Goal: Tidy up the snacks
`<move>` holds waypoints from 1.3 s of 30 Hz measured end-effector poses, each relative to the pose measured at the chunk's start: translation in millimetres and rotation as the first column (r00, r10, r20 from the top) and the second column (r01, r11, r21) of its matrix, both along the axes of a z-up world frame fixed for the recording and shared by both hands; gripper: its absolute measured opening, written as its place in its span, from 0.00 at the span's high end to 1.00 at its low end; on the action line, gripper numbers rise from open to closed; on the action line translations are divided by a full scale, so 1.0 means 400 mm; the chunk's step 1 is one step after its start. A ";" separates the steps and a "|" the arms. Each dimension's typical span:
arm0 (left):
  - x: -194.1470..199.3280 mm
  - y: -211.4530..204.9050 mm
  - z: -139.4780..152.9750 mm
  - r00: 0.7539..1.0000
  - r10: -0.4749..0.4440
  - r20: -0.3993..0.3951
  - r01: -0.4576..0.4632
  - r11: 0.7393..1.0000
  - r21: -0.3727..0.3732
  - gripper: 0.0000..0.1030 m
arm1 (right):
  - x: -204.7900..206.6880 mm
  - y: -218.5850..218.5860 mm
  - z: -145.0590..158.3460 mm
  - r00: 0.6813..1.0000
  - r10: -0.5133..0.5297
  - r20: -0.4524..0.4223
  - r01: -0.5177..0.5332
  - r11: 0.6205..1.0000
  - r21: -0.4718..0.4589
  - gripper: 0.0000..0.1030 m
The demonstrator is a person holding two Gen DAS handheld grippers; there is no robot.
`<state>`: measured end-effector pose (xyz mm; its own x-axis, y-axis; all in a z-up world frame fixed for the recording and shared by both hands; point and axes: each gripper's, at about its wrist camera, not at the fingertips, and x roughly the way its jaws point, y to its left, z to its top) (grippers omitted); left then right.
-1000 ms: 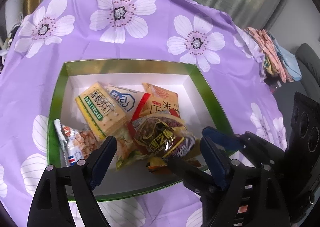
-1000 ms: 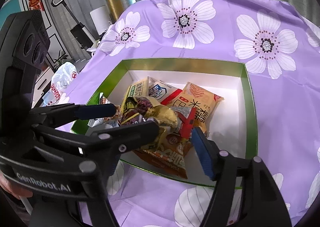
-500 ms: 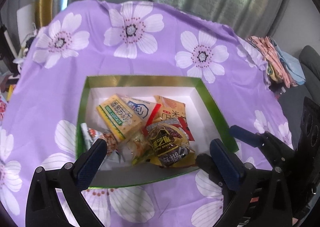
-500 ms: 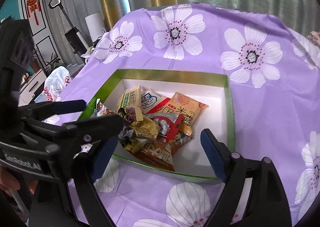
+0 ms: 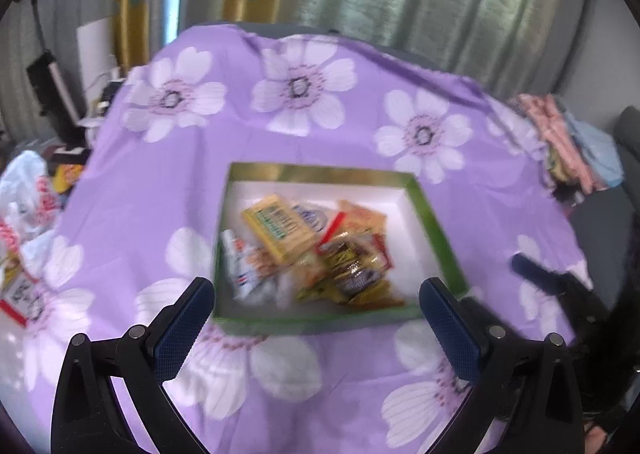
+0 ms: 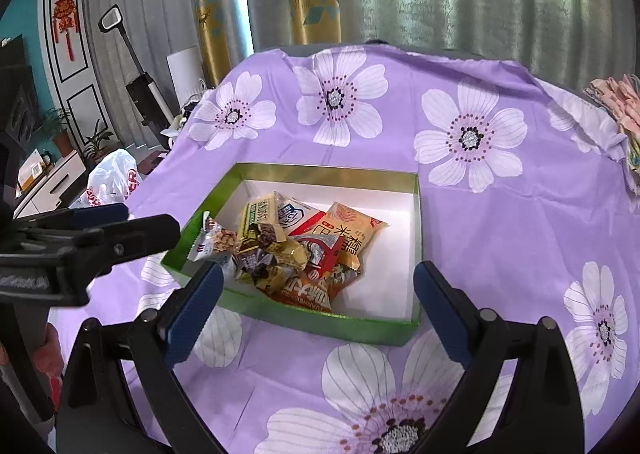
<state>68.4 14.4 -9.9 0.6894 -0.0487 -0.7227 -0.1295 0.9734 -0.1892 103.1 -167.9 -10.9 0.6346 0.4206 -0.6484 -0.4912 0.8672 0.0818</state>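
A heap of snack packets (image 6: 296, 250) lies inside the green-rimmed white box (image 6: 416, 250) on the purple flowered cloth (image 6: 500, 238). The left hand-held gripper (image 5: 316, 318) and right hand-held gripper (image 6: 316, 310) are both spread wide, empty, near the box's front edge.

Black plastic tongs (image 6: 314, 304), blue ribbed pads (image 6: 192, 306), silver screws, white lettering on left tongs (image 6: 132, 228).

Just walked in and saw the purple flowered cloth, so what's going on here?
A person holds a gripper in each hand above a green box of snack packets on the cloth. The left gripper and right gripper both have jaws open and empty. All the snacks lie piled in the box.
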 end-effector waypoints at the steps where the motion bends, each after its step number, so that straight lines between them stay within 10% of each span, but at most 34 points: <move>1: -0.009 0.000 0.002 1.000 0.001 0.002 -0.001 1.000 0.002 0.01 | -0.008 -0.003 0.006 1.000 0.001 0.003 -0.001 1.000 0.000 0.06; 39: -0.104 -0.042 0.108 0.998 -0.002 0.067 -0.007 0.990 0.138 0.01 | -0.149 -0.019 0.144 0.993 0.025 0.113 -0.025 1.000 -0.004 0.02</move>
